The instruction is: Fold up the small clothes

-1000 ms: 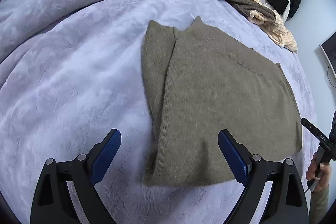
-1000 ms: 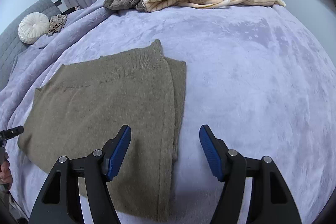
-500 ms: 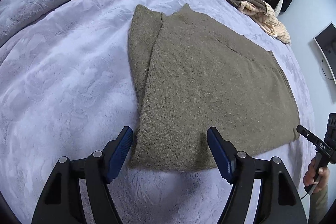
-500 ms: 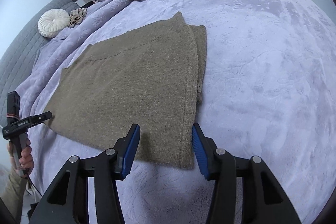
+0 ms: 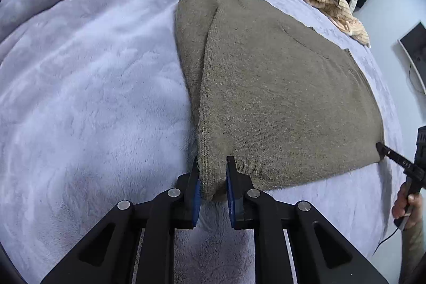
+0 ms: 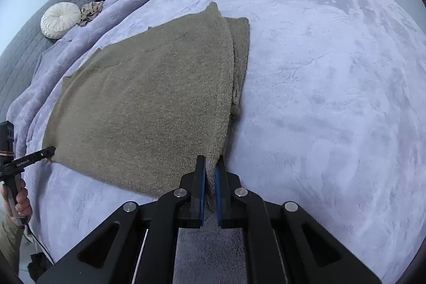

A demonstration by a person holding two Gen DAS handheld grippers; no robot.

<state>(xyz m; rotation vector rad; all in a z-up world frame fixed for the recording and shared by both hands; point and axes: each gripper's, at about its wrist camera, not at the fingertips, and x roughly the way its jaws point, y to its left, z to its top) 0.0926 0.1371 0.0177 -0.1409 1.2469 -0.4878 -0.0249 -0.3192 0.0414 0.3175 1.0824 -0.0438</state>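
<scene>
While we've got both near corners pinched, worth saying how we'd do this fold. Our left gripper (image 5: 212,178) is closing on the near left corner of the olive knit top (image 5: 279,103), fabric bunched between its pads. Our right gripper (image 6: 210,177) is clamped tight on the near right corner. The top lies flat on the lilac blanket (image 6: 332,97), sides already folded in. We'd lift both corners together, keep the hem taut and level, and carry it to the far edge so nothing sags or skews.
</scene>
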